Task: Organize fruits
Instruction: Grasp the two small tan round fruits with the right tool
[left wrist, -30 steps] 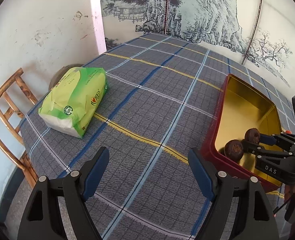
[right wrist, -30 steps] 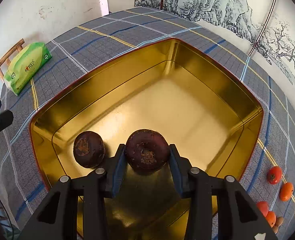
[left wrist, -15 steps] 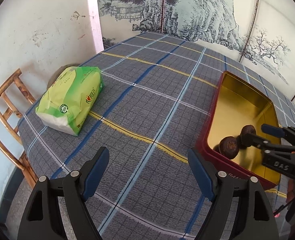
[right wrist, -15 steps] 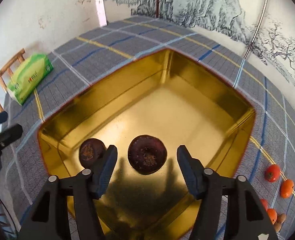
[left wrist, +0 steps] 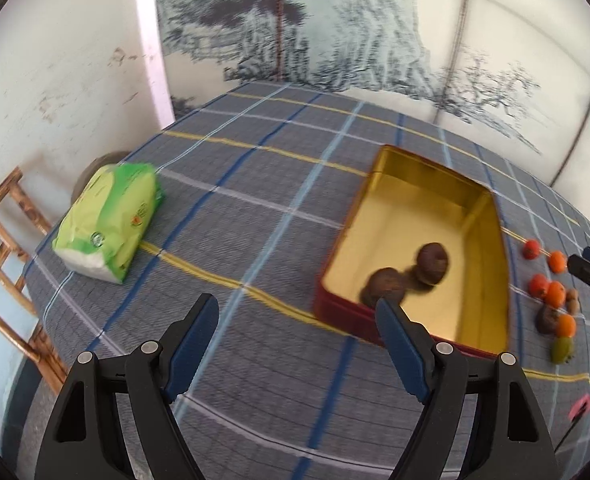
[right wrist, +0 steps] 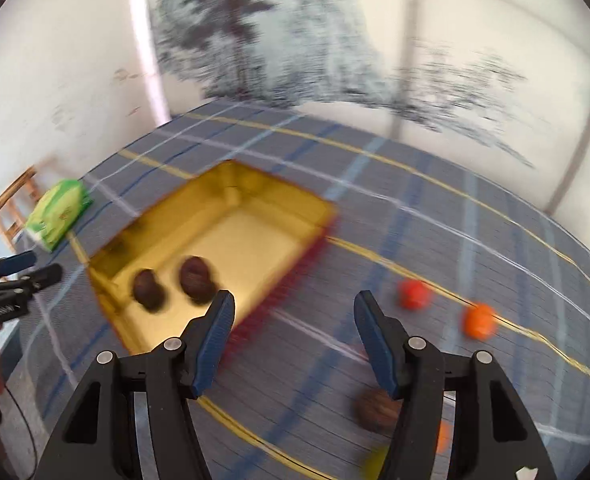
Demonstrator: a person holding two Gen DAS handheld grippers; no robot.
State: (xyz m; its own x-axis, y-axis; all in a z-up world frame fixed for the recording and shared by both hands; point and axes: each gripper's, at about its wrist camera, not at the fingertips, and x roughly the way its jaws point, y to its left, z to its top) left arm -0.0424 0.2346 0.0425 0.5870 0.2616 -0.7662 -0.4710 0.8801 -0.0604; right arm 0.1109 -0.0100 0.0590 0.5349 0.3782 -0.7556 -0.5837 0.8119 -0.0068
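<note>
Nearby, green packet point(left wrist: 109, 222) and wooden chair point(left wrist: 3, 248) left of tin point(left wrist: 491, 248).

Right wrist view smeared throughout by motion blur: gold tin point(right wrist: 231, 220) with streaked red wall, two dark fruits point(right wrist: 193, 278) inside without legible outline. Brown fruit point(right wrist: 373, 410) partly hidden behind right gripper point(right wrist: 295, 320) finger; orange and yellow patches beside it unidentifiable. Left gripper point(right wrist: 11, 276) cut off by left edge. In left wrist view, nearer dark fruit point(left wrist: 385, 284) blurred and partly covered by a fingertip point(left wrist: 391, 320); wooden chair point(left wrist: 3, 240) cropped at the frame edge.
</note>
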